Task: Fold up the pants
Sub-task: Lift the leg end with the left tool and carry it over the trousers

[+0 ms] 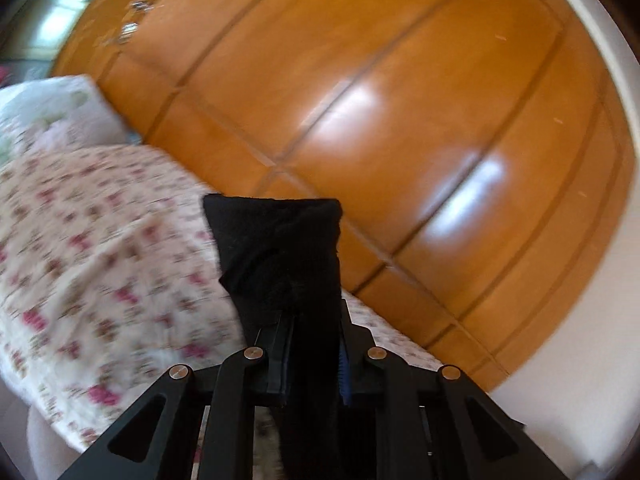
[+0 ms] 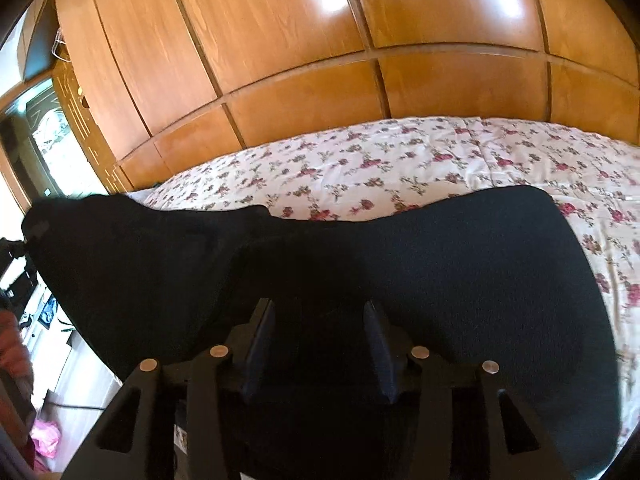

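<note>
Black pants (image 2: pixel 400 280) sit pinched in our left gripper (image 1: pixel 312 320); our right gripper (image 2: pixel 320 312) gapes above them, so one-sided tension may bunch cloth.

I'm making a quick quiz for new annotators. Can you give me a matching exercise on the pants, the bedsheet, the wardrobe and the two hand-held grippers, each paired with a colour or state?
Things:
1. pants
2. bedsheet
3. wardrobe
4. left hand-held gripper
5. right hand-held gripper

Colour or state:
A. glossy orange-brown wood
B. open over the cloth
C. black
D. shut on a bunched end of cloth
E. white with pink flowers

Pairs: 1-C, 2-E, 3-A, 4-D, 5-B
</note>
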`<state>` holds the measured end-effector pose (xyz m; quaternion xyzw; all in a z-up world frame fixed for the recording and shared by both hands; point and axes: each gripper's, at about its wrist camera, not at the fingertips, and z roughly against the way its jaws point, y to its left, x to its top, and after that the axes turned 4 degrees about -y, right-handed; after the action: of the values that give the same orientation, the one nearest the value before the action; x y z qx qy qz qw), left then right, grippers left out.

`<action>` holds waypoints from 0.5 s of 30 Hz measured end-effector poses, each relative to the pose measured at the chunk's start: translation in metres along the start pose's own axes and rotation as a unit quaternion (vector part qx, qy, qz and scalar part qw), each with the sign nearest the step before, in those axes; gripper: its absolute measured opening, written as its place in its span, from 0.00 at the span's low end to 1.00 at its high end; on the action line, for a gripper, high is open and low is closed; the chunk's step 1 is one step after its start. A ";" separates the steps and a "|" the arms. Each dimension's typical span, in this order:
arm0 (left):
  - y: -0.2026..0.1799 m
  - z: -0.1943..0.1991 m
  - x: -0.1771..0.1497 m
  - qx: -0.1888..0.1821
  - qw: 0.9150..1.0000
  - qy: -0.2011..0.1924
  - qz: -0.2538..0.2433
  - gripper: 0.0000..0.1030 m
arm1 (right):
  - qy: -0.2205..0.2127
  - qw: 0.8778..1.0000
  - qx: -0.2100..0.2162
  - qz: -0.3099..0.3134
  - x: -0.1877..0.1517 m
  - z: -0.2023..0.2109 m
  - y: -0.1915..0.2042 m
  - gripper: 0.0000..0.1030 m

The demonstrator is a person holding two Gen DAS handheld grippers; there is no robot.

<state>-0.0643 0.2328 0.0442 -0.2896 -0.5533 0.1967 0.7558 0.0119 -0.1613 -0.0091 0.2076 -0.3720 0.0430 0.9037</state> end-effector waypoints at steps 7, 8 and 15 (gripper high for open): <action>-0.072 -0.014 0.002 -0.116 0.991 0.019 -0.064 0.15 | -0.012 0.999 0.007 -0.033 0.003 0.032 -0.030 0.46; -0.082 -0.015 0.000 -0.127 0.989 0.022 -0.071 0.15 | -0.014 0.999 0.002 -0.032 0.002 0.037 -0.033 0.46; -0.150 -0.027 -0.025 -0.227 0.961 0.055 -0.150 0.03 | -0.027 0.998 -0.019 -0.060 -0.003 0.056 -0.058 0.46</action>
<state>-0.0494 0.0982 0.1180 -0.3777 -0.5781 -0.0661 0.7202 -0.0134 -0.2366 0.0047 0.2135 -0.3844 -0.0238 0.8978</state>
